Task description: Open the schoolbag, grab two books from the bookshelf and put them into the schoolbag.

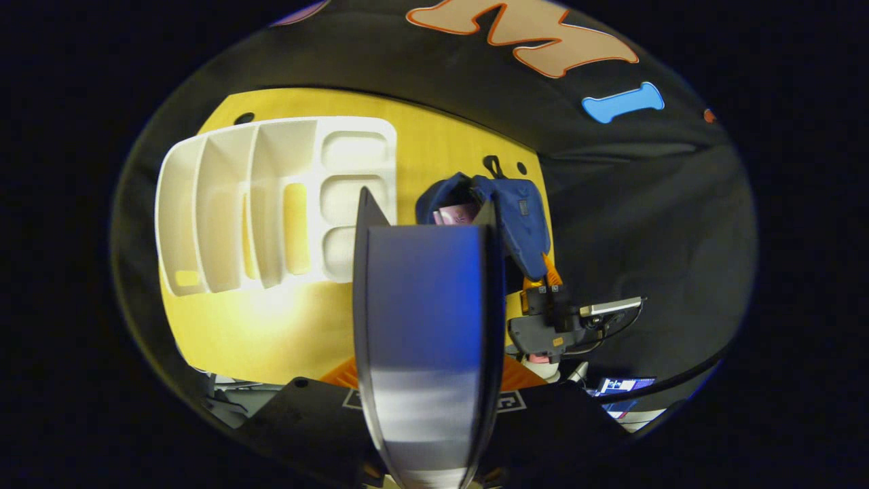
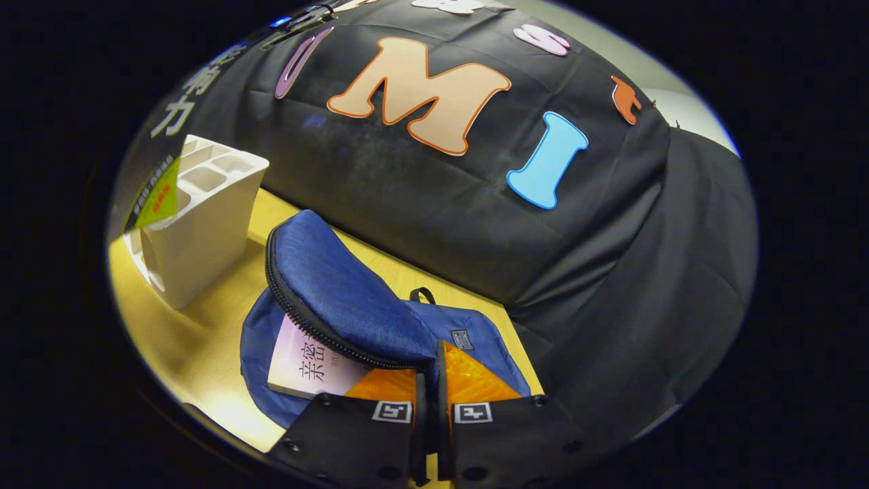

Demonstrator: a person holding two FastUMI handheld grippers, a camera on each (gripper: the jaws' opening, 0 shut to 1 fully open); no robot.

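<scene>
The blue schoolbag (image 2: 475, 333) lies open on the yellow table (image 2: 190, 339). My right gripper (image 2: 426, 397) is shut on the edge of its zipped flap (image 2: 339, 292) and holds the flap up. A pink book (image 2: 305, 363) lies inside the bag. In the left gripper view my left gripper (image 1: 428, 227) is shut on a second book (image 1: 424, 305), held edge-on high above the table and just left of the schoolbag (image 1: 519, 217), where the pink book (image 1: 455, 214) peeks out. That held book (image 2: 155, 193) hangs above the white bookshelf (image 2: 204, 224) in the right gripper view. The right gripper (image 1: 546, 319) sits at the bag's near side.
The white bookshelf (image 1: 271, 204) has several slots and stands on the table (image 1: 271, 333) left of the bag. Black cloth walls close the far and right sides. A lit screen (image 1: 621, 386) sits below the table's near edge.
</scene>
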